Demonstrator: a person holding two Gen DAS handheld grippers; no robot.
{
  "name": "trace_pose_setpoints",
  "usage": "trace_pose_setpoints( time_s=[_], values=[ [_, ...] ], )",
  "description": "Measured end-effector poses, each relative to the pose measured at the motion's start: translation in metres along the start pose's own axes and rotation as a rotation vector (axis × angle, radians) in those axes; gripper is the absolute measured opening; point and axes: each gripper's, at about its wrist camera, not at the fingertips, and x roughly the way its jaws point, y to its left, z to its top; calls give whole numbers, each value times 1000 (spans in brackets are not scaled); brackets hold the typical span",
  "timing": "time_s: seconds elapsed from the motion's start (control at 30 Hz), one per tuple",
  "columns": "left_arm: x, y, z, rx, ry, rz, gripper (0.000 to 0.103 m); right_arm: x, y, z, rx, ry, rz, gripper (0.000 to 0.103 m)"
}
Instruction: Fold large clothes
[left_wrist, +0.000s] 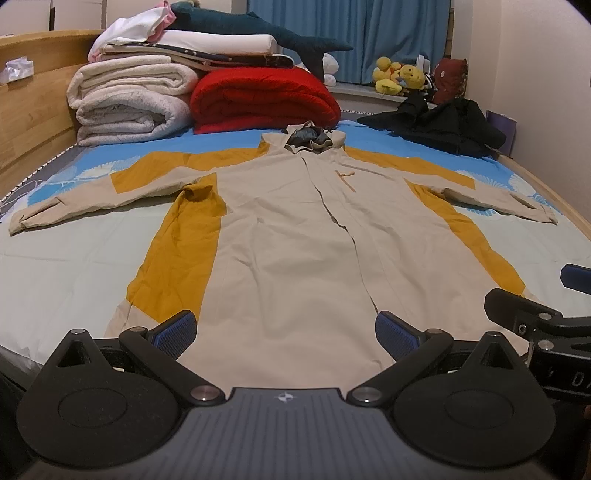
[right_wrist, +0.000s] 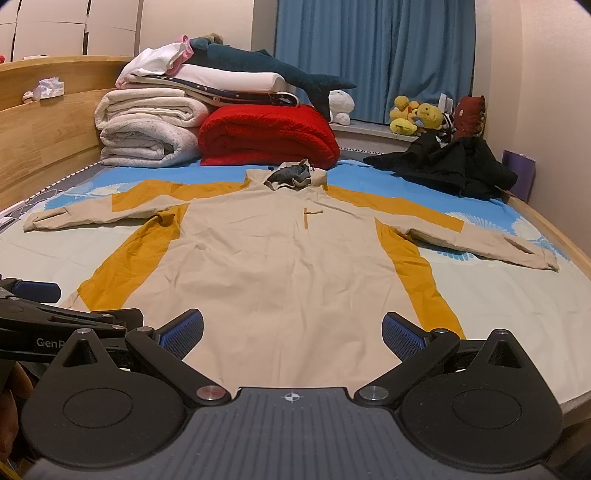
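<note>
Left gripper and right gripper hover side by side at the hem of the beige-and-mustard hooded jacket, both with jaws spread wide and holding nothing. Jacket lies flat, front up, sleeves out, on the blue-patterned bed sheet. Behind the hood: red blanket, folded white blankets, black garment; blue curtain behind.

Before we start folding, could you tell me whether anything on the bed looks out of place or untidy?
The beige and mustard jacket lies flat with both sleeves spread, ready to fold. The one untidy thing is a black garment crumpled in a heap at the far right corner of the bed, clear of the jacket. Both tools, left and right, are open and empty.
</note>
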Motion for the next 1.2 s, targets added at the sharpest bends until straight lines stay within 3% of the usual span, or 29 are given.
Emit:
trace_pose_setpoints(
  time_s=[0.2,0.27,0.33,0.4,0.57,0.63,0.73,0.8,0.87,0.93,0.97,1.03,1.07,1.1,1.13,1.2],
  values=[
    [-4,4,6,9,-54,14,100,-2,-4,-2,-10,-30,-24,95],
    [-7,12,17,19,-86,11,94,-3,-11,-1,-10,-64,-65,82],
    [-7,21,32,62,-119,17,79,-7,-20,5,-13,-106,-114,78],
    [-1,33,47,101,-135,22,71,-7,-38,13,-19,-147,-145,78],
    [41,89,72,116,-79,30,69,15,-96,29,-17,-162,-230,78],
    [66,112,67,122,-21,90,69,29,-120,27,-4,-123,-255,78],
    [106,150,58,-10,186,169,68,60,-152,14,27,14,-313,78],
    [124,174,49,-151,284,151,67,75,-167,4,79,105,-320,78],
    [135,188,41,-229,346,145,67,89,-174,-7,118,184,-329,77],
    [143,198,33,-259,406,149,67,100,-186,-19,164,257,-340,75],
    [147,199,30,-266,435,152,66,104,-188,-27,190,298,-348,69],
    [153,201,22,-270,488,147,59,114,-199,-40,248,364,-368,64],
    [152,200,20,-255,482,153,58,118,-202,-45,283,400,-373,60],
    [151,197,20,-229,476,163,46,119,-206,-50,315,420,-377,57],
    [151,197,20,-218,473,158,24,118,-210,-56,346,432,-377,49],
    [145,196,19,-229,466,136,4,119,-215,-60,383,441,-363,32]
  ],
)
